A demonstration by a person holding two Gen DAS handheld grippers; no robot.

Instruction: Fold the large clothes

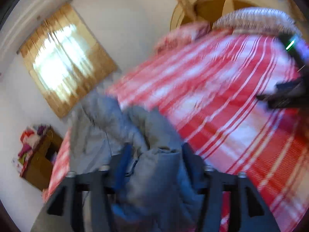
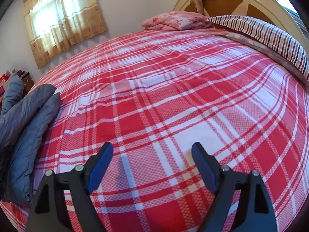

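Note:
A grey-blue padded garment point(image 1: 154, 174) lies bunched between my left gripper's point(image 1: 155, 150) blue-padded fingers, which stand fairly wide apart around the thick fabric; the view is blurred by motion. The same garment point(image 2: 25, 119) lies crumpled at the left edge of the red-and-white plaid bed point(image 2: 173, 96) in the right wrist view. My right gripper point(image 2: 152, 148) is open and empty, hovering over bare plaid sheet. It also shows as a dark shape at the right edge of the left wrist view point(image 1: 285, 94).
A folded pink blanket point(image 2: 177, 21) and a striped pillow point(image 2: 260, 34) lie at the head of the bed by the wooden headboard point(image 2: 231, 2). A curtained window point(image 2: 63, 17) is on the wall. A wooden cabinet point(image 1: 40, 158) with colourful items stands beside the bed.

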